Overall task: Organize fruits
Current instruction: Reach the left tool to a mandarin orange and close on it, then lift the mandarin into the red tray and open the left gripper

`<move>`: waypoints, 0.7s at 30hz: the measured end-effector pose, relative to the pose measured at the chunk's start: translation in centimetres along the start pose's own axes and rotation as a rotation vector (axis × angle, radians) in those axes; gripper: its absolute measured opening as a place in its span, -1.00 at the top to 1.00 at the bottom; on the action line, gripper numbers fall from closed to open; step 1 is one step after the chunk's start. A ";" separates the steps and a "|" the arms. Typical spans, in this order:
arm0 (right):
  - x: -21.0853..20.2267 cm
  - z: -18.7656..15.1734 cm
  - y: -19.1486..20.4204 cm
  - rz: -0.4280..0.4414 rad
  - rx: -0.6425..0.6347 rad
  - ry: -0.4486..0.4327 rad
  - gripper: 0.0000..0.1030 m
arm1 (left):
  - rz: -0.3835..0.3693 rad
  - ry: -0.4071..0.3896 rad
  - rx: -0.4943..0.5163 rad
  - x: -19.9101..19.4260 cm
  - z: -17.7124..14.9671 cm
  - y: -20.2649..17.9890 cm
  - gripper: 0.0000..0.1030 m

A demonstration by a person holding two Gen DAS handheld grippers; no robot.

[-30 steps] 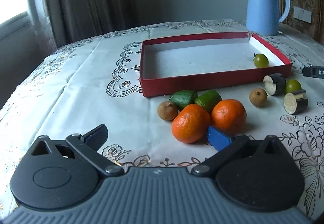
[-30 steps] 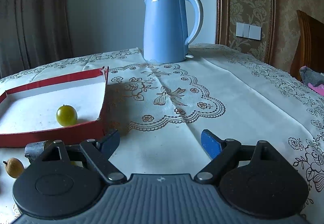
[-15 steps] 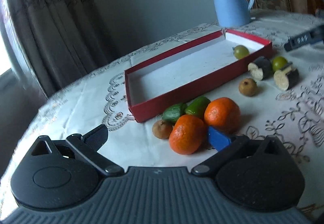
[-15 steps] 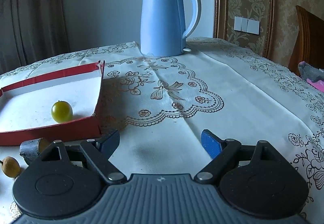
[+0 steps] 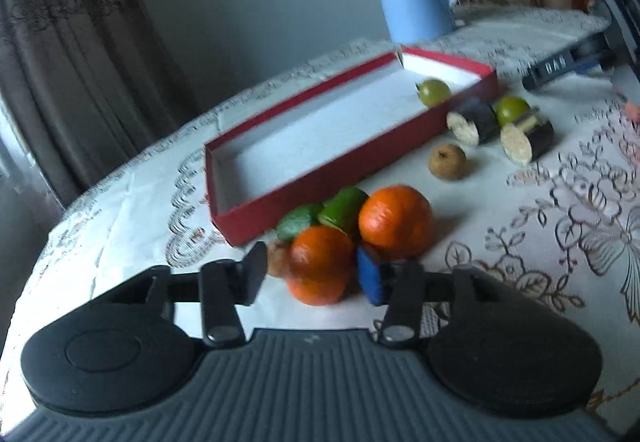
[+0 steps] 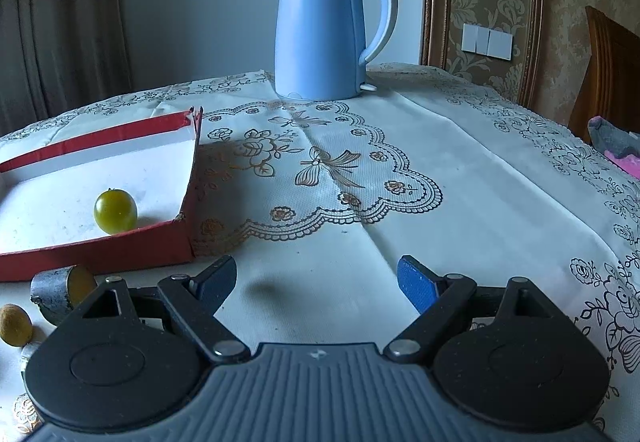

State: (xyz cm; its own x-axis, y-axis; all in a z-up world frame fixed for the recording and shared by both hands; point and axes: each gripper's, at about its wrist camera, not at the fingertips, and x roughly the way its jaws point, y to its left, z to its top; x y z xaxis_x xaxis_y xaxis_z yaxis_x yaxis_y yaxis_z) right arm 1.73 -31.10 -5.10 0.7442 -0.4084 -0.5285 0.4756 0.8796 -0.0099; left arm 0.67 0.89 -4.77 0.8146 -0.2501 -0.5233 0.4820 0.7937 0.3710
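In the left wrist view, two oranges lie in front of the red box (image 5: 320,172). My left gripper (image 5: 312,264) is closing around the near orange (image 5: 320,258). Its blue right pad is against the orange; a small gap remains at the left finger. The second orange (image 5: 396,220), two green fruits (image 5: 344,204) and a small brown fruit (image 5: 276,262) crowd right behind. One yellow-green fruit (image 5: 434,92) (image 6: 115,211) lies inside the box (image 6: 100,252). My right gripper (image 6: 316,274) stands open over bare tablecloth, right of the box.
Two cut eggplant pieces (image 5: 472,120), a green round fruit (image 5: 512,110) and a brown fruit (image 5: 447,161) lie by the box's right end. A blue kettle (image 6: 324,30) stands at the back. A wooden chair (image 6: 608,74) is at the far right.
The left gripper's jaws have drawn in from wide to narrow around the near orange, and its view has rolled so the table looks tilted. The right gripper has kept still.
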 end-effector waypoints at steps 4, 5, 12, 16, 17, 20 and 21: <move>0.0 0.0 0.0 -0.002 0.001 -0.002 -0.71 | 0.000 0.018 -0.018 0.5 -0.3 -0.4 0.34; 0.0 0.0 -0.1 0.000 0.002 -0.001 -0.71 | 0.001 0.018 -0.022 0.5 -0.3 -0.4 0.34; 0.0 0.0 -0.1 0.001 0.005 0.005 -0.71 | -0.002 0.018 -0.077 0.4 -0.3 0.1 0.35; 0.1 0.1 -0.1 0.001 0.004 0.009 -0.71 | -0.025 0.012 -0.112 0.0 0.0 0.5 0.35; 0.2 0.0 -0.1 0.000 0.004 0.011 -0.71 | -0.028 0.005 -0.122 -0.2 0.1 0.7 0.36; 0.2 0.0 -0.1 0.001 0.007 0.016 -0.71 | -0.040 -0.018 -0.153 -0.8 0.8 1.3 0.36; 0.2 0.0 -0.2 0.002 0.009 0.017 -0.71 | -0.050 -0.025 -0.162 -1.0 1.2 1.5 0.36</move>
State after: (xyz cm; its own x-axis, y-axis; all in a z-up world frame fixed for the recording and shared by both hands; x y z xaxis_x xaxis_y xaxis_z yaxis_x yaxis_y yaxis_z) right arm 1.84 -31.37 -5.18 0.7373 -0.4021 -0.5429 0.4784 0.8782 -0.0008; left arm 1.00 1.69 -2.82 0.7996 -0.3033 -0.5183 0.4652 0.8586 0.2153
